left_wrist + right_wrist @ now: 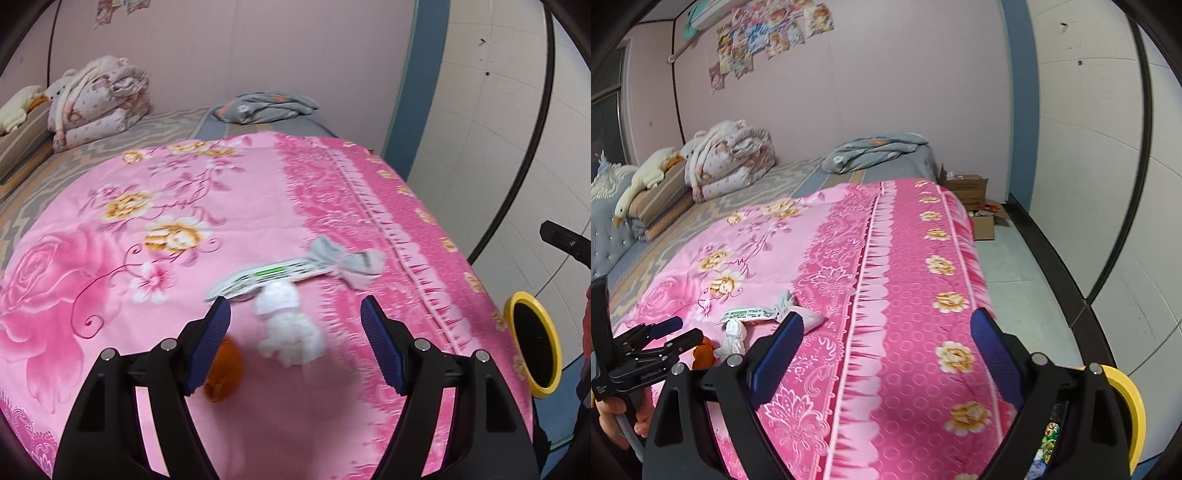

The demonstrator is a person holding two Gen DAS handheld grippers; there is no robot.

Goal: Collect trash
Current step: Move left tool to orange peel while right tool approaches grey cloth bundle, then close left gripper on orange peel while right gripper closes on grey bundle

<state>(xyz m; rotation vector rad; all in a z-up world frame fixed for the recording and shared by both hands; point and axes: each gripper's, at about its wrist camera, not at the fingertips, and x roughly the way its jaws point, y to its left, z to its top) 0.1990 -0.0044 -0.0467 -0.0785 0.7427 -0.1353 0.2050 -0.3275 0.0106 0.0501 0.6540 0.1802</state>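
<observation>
bed (908,295): pink floral cover over the near half, trash clustered near the foot-end edge, toward the right side edge.
folded quilt (99,99): head end, against the wall, well clear of the work.
grey blanket (266,105): bunched at the far right corner by the wall.
bin (535,343): yellow rim, dark inside, on the floor just off the bed's right side edge. Looks like the drop target.
left claw (295,314): jaws spread wide, nothing held, hovering over the cover with the tissue wad roughly between the tips.
right claw (886,325): also wide apart and empty, held above the bed's right side edge, close to the bin.
wrapper (266,277): flat white-and-green packet, just beyond the tissue, one end touching the cloth scrap.
tissue wad (288,325): crumpled white, lying on the cover; blurred, so contact with the wrapper can't be told.
cloth scrap (343,262): grey-pink crumple at the wrapper's right end.
orange piece (221,369): partly hidden behind the left claw's left finger; can't tell what it is.
step: approach for a pick, likely the tissue; nothing is held yet.
next: lower the left claw so the jaws straddle the wad, close, lift, carry it over the right side edge to the bin. Soft wad needs a deep bite or it slips; avoid pinching the cover.
</observation>
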